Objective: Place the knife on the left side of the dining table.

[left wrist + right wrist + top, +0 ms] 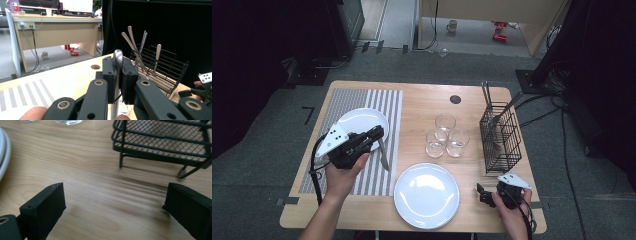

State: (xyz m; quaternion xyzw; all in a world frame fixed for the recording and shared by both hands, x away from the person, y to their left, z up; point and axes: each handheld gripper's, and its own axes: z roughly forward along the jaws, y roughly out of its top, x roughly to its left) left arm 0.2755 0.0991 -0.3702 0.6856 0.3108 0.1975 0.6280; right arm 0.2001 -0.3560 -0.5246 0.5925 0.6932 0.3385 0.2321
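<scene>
Wooden surface [417,102] is filling the middle of the high view, with a striped mat [387,100] lying over its left part. At centre left, the left tongs [376,134] are clamping a knife [383,155], whose blade is hanging down over the mat just right of a white plate [357,120]. A second plate [426,195] is sitting at lower centre, three glasses [445,135] are standing close together above it, and a black wire basket [500,137] with cutlery is standing at the right edge. At lower right, the right tongs [483,194] are hovering low, near the plate's right rim and below the basket.

From the left gripper view, the left tongs [117,77] are pressing tight on the knife [118,60], its rounded metal end sticking up above the jaws at centre frame. The basket [162,70] is showing at the right, with cutlery handles [132,42] leaning out of it. The right tongs [200,91] are appearing at the far right edge.

From the right gripper view, the right tongs [112,212] are standing wide, with nothing but bare wood [100,182] between the jaws. The basket [162,142] is sitting at the upper right, a plate rim [3,157] is curving along the left edge, and glass bases [67,122] are peeking in at the top.
</scene>
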